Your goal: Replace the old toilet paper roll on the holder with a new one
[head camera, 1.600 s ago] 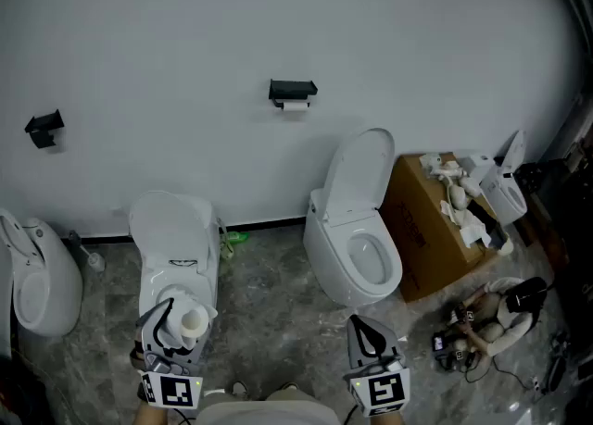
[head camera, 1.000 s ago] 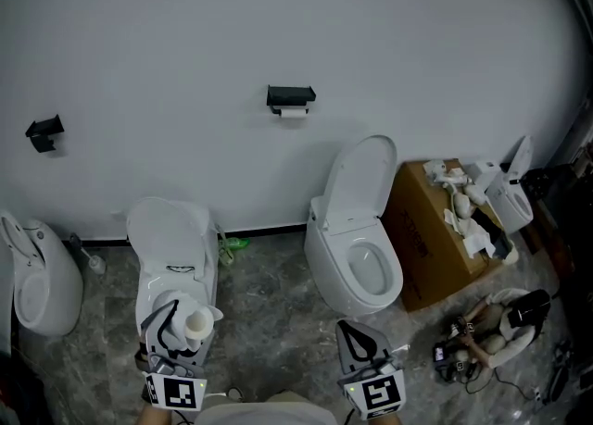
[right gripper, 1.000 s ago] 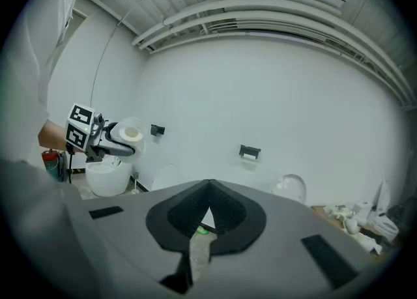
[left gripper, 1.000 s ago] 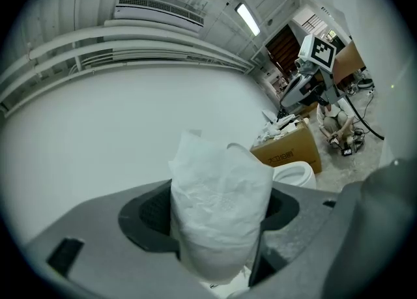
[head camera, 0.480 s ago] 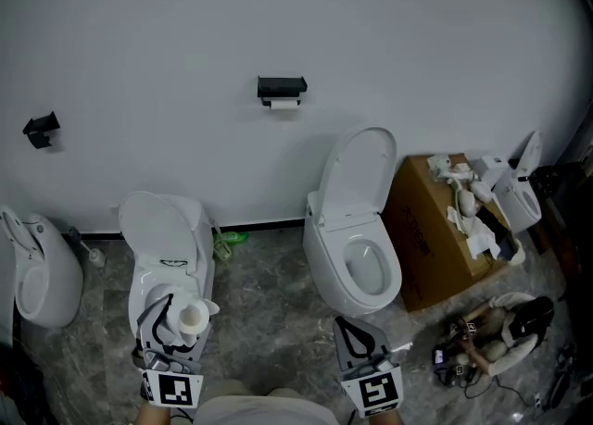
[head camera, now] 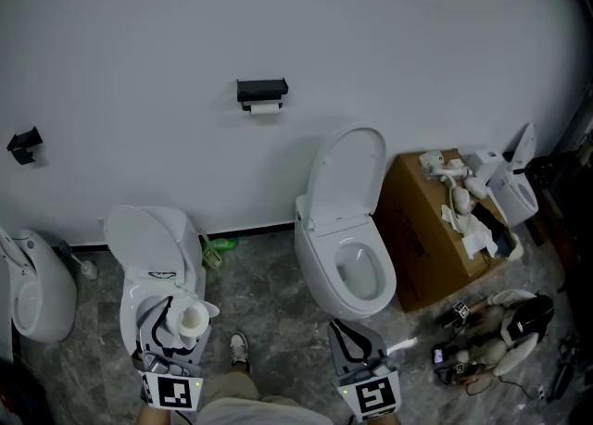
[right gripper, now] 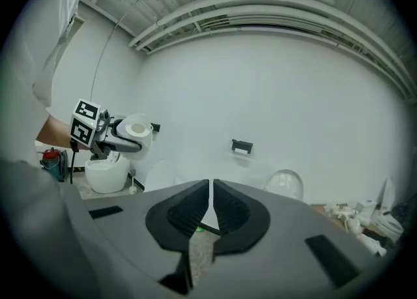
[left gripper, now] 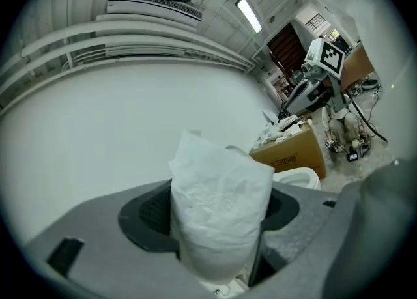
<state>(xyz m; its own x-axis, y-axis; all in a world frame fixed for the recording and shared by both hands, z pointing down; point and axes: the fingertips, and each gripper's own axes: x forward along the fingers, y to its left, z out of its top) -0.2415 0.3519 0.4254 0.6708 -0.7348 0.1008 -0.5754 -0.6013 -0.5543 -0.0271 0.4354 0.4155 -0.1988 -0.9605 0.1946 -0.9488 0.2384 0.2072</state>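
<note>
White new toilet paper roll [head camera: 192,319] is standing in the left claw [head camera: 178,327], whose jaws are pressing on it from both sides, low in the head view, in front of a closed toilet [head camera: 153,245]. Beside it, the right claw [head camera: 350,338] is holding nothing, its jaws touching each other. Well apart, the black holder [head camera: 262,90] is hanging on the white wall [head camera: 417,34], carrying the old roll [head camera: 265,108].
</note>
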